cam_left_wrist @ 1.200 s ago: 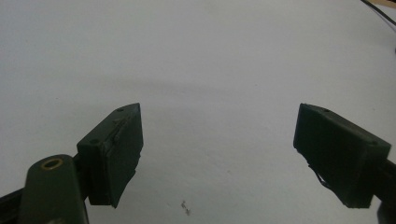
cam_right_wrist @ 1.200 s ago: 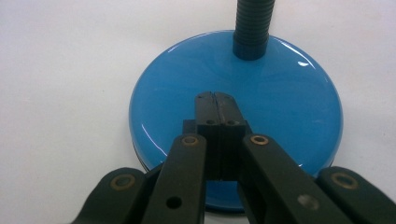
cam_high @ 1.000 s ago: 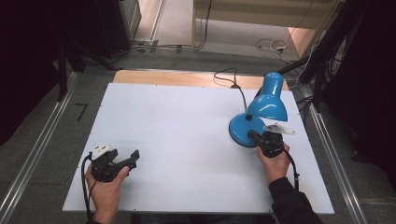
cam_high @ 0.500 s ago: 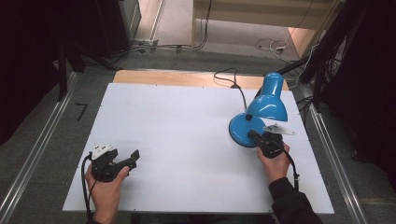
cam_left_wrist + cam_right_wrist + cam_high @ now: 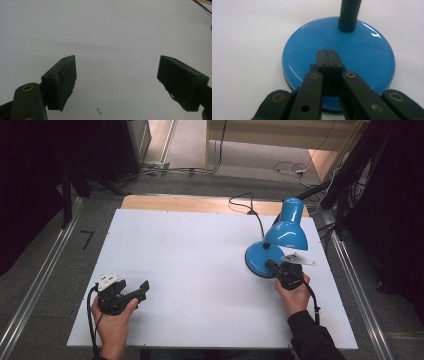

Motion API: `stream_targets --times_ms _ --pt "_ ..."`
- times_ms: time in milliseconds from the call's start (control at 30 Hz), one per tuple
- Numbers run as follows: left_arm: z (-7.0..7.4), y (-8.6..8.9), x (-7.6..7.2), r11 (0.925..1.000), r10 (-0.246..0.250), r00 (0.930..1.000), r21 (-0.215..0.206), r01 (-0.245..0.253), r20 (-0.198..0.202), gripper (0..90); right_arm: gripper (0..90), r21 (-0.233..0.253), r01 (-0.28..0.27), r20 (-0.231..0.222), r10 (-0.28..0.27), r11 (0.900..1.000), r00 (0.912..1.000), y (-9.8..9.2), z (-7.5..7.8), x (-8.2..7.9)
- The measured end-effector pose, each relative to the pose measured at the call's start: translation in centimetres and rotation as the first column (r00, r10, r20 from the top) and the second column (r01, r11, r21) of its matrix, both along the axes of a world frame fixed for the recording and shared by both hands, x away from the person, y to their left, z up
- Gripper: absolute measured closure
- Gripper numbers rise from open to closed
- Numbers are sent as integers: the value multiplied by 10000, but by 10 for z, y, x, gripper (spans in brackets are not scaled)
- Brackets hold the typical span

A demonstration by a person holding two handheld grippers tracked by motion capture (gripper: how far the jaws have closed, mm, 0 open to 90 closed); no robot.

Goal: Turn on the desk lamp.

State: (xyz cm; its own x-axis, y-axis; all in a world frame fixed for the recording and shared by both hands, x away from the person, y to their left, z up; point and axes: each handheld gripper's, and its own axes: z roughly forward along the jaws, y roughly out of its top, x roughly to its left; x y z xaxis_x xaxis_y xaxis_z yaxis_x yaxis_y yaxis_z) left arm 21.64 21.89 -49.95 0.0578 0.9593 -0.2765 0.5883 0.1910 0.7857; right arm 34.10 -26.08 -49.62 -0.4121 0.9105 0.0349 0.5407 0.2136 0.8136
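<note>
A blue desk lamp [image 5: 285, 230] stands at the right side of the white table [image 5: 200, 245], its shade tilted over its round base [image 5: 256, 261]. My right gripper [image 5: 270, 265] is shut, its jaws pressed together with nothing between them. In the right gripper view its tips [image 5: 327, 53] lie over the glossy base [image 5: 364, 52], just short of the ribbed neck [image 5: 349, 12]; whether they touch the base I cannot tell. My left gripper [image 5: 144, 289] rests at the front left of the table. Its jaws [image 5: 116, 80] stand wide open over bare white surface.
The lamp's black cord [image 5: 252, 210] runs from the base to the back edge, where a wooden strip [image 5: 175, 202] shows. Metal rails [image 5: 35, 285] flank the table on the floor. Loose cables [image 5: 290, 169] lie on the floor behind.
</note>
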Motion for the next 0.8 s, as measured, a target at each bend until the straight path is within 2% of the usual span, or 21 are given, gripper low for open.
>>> stream_targets --times_ms 800 --pt "0 0 0 10000 4 10000 0 -4 18 165 882 -83 -71 -11 71 9999 10000 1 -3 -1"
